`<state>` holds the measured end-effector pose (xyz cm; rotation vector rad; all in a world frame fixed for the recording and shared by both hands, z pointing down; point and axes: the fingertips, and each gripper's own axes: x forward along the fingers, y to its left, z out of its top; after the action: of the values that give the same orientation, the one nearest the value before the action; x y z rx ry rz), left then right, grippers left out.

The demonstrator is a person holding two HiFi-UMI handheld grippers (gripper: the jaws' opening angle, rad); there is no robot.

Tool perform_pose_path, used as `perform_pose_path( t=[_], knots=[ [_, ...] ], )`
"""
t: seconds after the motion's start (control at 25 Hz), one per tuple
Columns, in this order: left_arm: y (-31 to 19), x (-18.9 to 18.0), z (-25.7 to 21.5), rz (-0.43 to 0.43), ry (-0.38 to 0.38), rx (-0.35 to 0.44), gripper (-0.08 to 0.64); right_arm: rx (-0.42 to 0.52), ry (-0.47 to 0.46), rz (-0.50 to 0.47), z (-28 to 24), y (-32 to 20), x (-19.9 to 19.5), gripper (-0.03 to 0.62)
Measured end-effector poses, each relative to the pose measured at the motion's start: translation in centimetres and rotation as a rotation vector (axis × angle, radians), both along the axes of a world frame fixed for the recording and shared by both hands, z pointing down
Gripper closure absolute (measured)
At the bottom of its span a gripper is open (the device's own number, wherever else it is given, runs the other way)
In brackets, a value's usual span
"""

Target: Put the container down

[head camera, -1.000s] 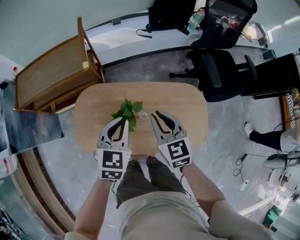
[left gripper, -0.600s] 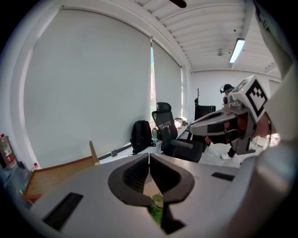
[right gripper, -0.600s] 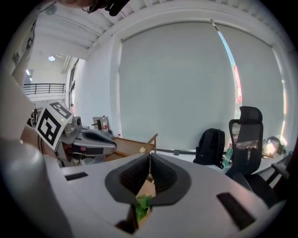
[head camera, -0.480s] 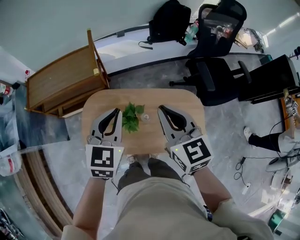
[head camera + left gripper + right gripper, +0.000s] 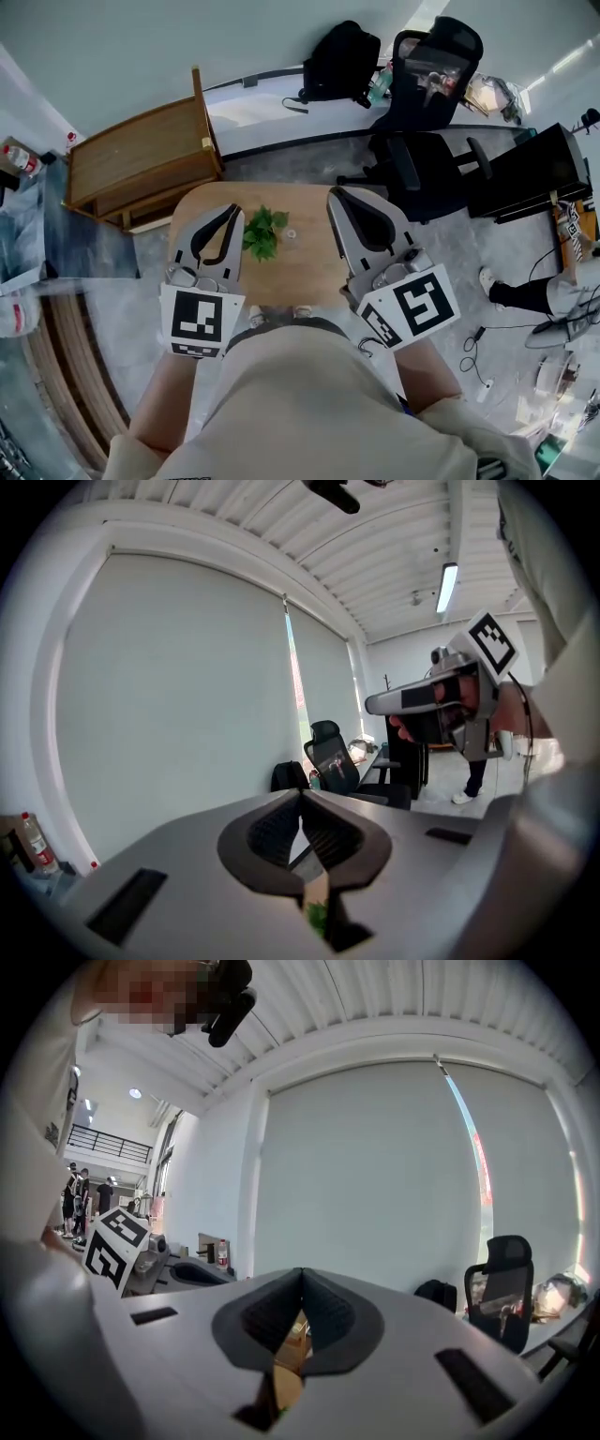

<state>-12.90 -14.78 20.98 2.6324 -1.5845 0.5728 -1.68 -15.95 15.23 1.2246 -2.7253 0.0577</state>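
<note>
Both grippers are up off the table and pointing roughly level. The left gripper point(image 5: 234, 212) has its jaws closed tip to tip with nothing clamped; its own view shows the tips meeting point(image 5: 302, 796) and only an empty oval gap behind them. It's the same for the right gripper point(image 5: 336, 193): tips together point(image 5: 301, 1272) and nothing in the jaws. The marker cubes sit at the back ends, the left cube point(image 5: 199, 322) and the right cube point(image 5: 412, 309). Nothing is held on either side. The round wooden table point(image 5: 309, 272) lies below both grippers. On it, a leafy green plant point(image 5: 262, 232) sits between the two grippers, just beside the left gripper's jaws on the inner side. A sliver of that green shows low through the gap in the left gripper view point(image 5: 316, 913). The leaves hide whatever it stands in. A small pale round piece point(image 5: 291, 232) lies on the table just past the plant toward the right gripper, clear of both jaws. Can't tell which of the two is the container, but either way it's down on the table and neither gripper touches it. Ahead of the right gripper, beyond the table, there's a black office chair point(image 5: 422, 169) and a black backpack point(image 5: 339, 66). Ahead of the left gripper and off to its outer side is a wooden cabinet point(image 5: 141, 164).
</note>
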Motion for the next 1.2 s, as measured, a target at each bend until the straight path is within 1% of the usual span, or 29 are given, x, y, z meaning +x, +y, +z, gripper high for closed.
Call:
perform_pose_path(
  t=[0.08, 0.12, 0.24, 0.32, 0.48, 0.68, 0.96, 1.2],
  knots=[
    [0.9, 0.0, -1.6, 0.013, -0.008, 0.029, 0.549, 0.019, -0.005, -0.008, -1.4, 0.9, -0.3, 0.597],
    [1.2, 0.0, -2.6, 0.023, -0.018, 0.056, 0.549, 0.031, -0.007, -0.012, -2.2, 1.3, -0.5, 0.597],
    [2.5, 0.0, -5.8, 0.058, -0.083, 0.151, 0.549, 0.072, -0.016, -0.021, -4.6, 2.5, -1.1, 0.597],
    [3.3, 0.0, -7.2, 0.073, -0.113, 0.188, 0.549, 0.101, -0.019, -0.024, -5.8, 3.3, -1.4, 0.597],
    [4.3, -0.2, -9.2, 0.083, -0.097, 0.232, 0.549, 0.167, 0.009, -0.029, -7.5, 4.3, -1.7, 0.597],
    [4.8, -0.4, -10.2, 0.096, -0.078, 0.242, 0.549, 0.187, 0.024, -0.037, -8.2, 5.1, -2.0, 0.597],
    [4.6, -1.0, -9.2, 0.09, -0.05, 0.208, 0.549, 0.172, 0.036, -0.015, -7.4, 4.7, -1.8, 0.597],
    [4.9, -1.1, -9.5, 0.082, -0.058, 0.208, 0.549, 0.17, 0.047, -0.015, -7.5, 4.8, -1.8, 0.597]
  ],
)
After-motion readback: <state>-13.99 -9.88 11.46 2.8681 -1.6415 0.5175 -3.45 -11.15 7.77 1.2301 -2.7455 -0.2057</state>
